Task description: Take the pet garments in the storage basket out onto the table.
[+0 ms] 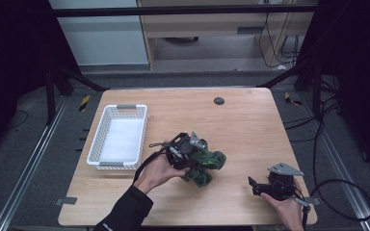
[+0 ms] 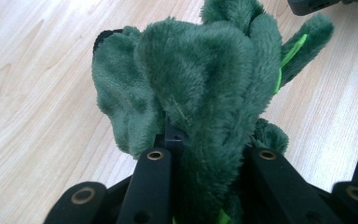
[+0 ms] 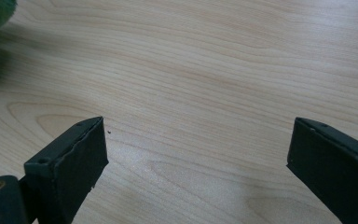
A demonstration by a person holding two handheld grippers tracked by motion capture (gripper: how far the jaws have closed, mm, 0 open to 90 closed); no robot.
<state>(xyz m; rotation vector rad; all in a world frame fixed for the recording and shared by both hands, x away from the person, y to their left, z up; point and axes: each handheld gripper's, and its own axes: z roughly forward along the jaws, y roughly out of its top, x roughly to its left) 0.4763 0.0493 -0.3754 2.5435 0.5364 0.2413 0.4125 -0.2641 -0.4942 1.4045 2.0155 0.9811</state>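
The left gripper (image 2: 205, 154) has its fingers clamped on a green plush toy (image 1: 203, 162) near the middle of the surface (image 1: 241, 130), right of the white basket (image 1: 118, 137). The grip bites only loose fur, so the toy may slip. The right gripper (image 3: 198, 154) hangs open, empty. The toy's shape is hard to read.

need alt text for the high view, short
Seen from above, a person's left hand-held gripper is shut on a dark green plush toy near the middle of a wooden table. The right hand-held gripper rests open near the front right edge, and an empty white basket sits at the left.
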